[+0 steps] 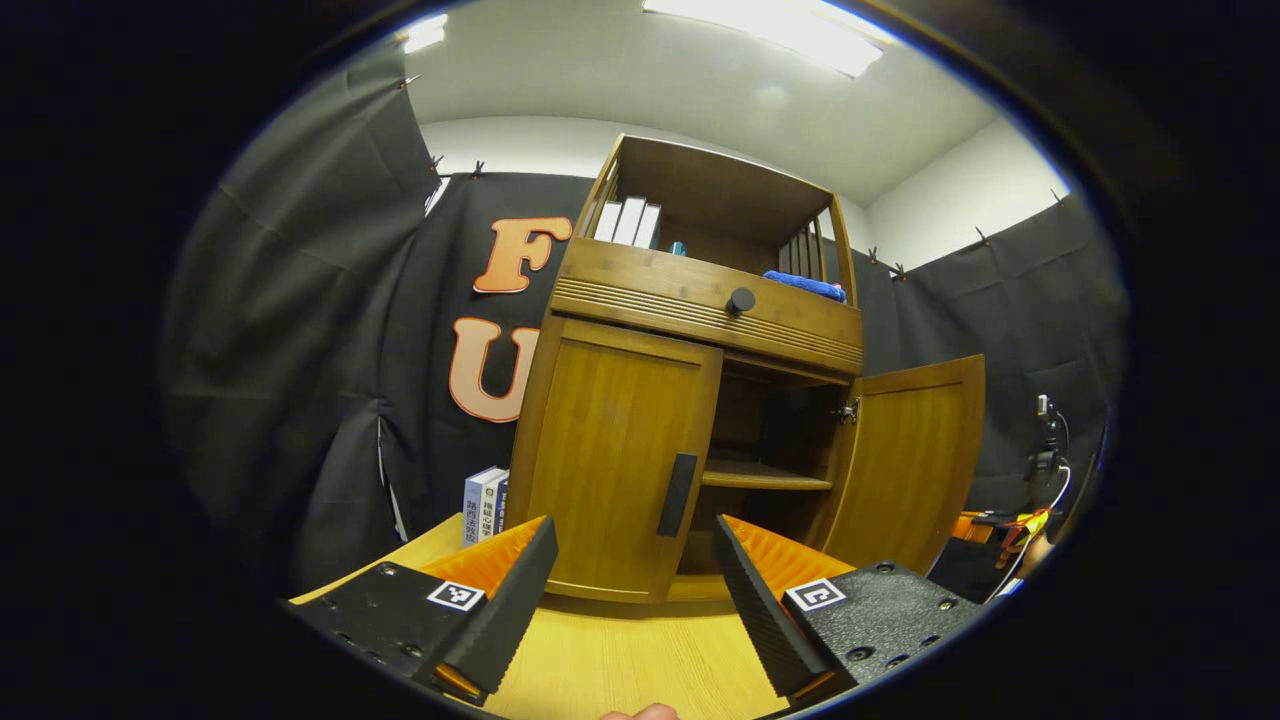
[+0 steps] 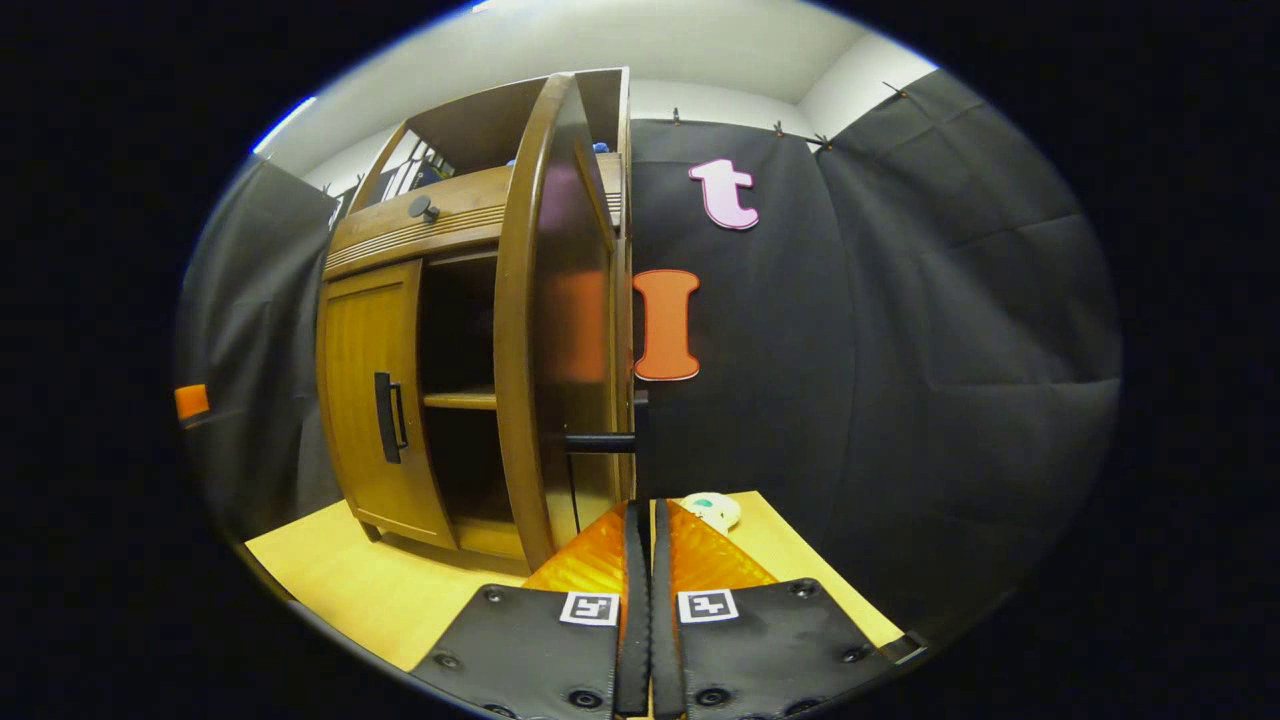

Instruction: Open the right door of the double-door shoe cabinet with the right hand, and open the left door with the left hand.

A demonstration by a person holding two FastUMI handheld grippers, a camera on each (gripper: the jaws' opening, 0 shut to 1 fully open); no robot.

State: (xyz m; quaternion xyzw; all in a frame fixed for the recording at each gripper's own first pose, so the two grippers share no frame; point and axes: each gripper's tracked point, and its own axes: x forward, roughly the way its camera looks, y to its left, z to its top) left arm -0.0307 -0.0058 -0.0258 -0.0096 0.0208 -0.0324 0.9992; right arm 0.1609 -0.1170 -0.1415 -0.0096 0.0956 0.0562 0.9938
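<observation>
In the left gripper view the brown wooden double-door shoe cabinet [image 1: 700, 380] stands on a pale yellow wooden tabletop [image 1: 620, 660], filling the middle of the picture. Its left door [image 1: 615, 460], a plain wooden panel with a dark vertical bar handle [image 1: 677, 494] near its inner edge, is closed. Its right door [image 1: 905, 465] is swung wide open toward 3 o'clock, baring a dark interior with one wooden shelf [image 1: 765, 478]. Above the doors runs a ribbed wooden drawer front with a round black knob [image 1: 740, 300], and the open top compartment holds white upright books [image 1: 628, 221] at 11 o'clock and a blue folded cloth [image 1: 805, 287] at 1 o'clock. The left gripper [image 1: 635, 545] hangs in front of the closed door with its jaws spread wide and nothing between them; the handle sits just above the gap, untouched.

In the right gripper view the right door [image 2: 555, 320] is seen nearly edge-on at 12 o'clock, its dark bar handle [image 2: 600, 441] jutting sideways. The right gripper [image 2: 642, 520] points at the lower end of that handle with its fingers [image 2: 590, 560] drawn almost together; whether they pinch the handle I cannot tell. A small white and green round object [image 2: 712, 510] lies on the tabletop just beyond the fingers at 1 o'clock
</observation>
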